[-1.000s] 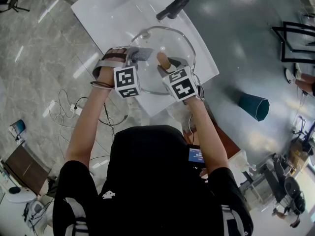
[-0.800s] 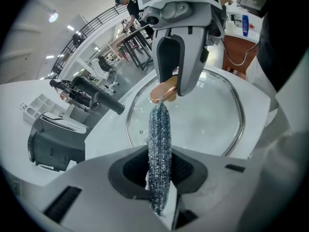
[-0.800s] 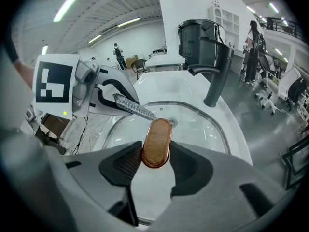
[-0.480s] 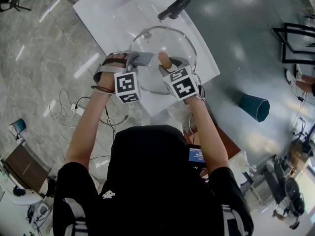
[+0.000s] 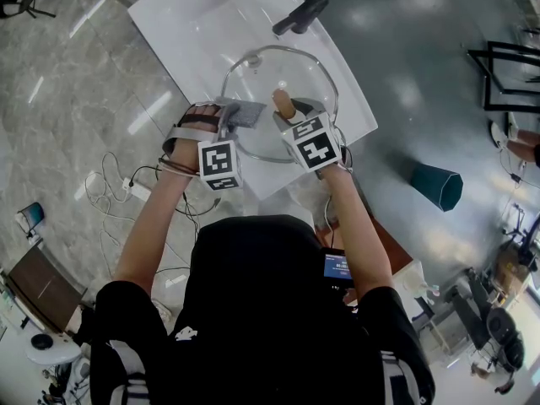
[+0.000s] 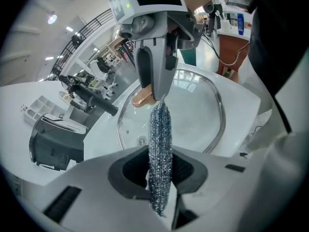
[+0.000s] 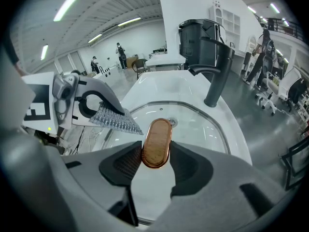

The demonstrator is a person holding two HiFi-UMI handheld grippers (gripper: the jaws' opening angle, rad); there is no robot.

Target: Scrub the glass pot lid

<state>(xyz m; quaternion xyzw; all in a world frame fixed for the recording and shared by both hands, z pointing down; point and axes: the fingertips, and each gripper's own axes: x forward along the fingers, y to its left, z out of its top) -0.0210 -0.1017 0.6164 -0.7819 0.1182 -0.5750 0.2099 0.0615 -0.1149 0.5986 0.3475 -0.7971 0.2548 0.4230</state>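
Observation:
The glass pot lid (image 5: 297,72) with its metal rim hangs over the white sink, held by its brown knob (image 5: 282,101). My right gripper (image 5: 291,115) is shut on that knob (image 7: 157,141), which stands between the two dark pads. The lid's glass (image 7: 199,125) spreads out beyond the jaws. My left gripper (image 5: 233,116) is shut on a silvery mesh scouring pad (image 6: 160,139) that sticks out edge-on from its jaws (image 6: 160,167). The pad (image 7: 116,120) hangs just left of the knob, close over the glass; I cannot tell whether it touches.
The white sink basin (image 5: 198,24) lies under the lid, with a black faucet (image 5: 297,12) at its far edge. A teal bin (image 5: 436,184) stands on the floor at the right. Cables (image 5: 118,184) trail on the floor at the left.
My left gripper with the scouring pad has slid a little back towards me along the lid. The right gripper and the lid have barely moved.

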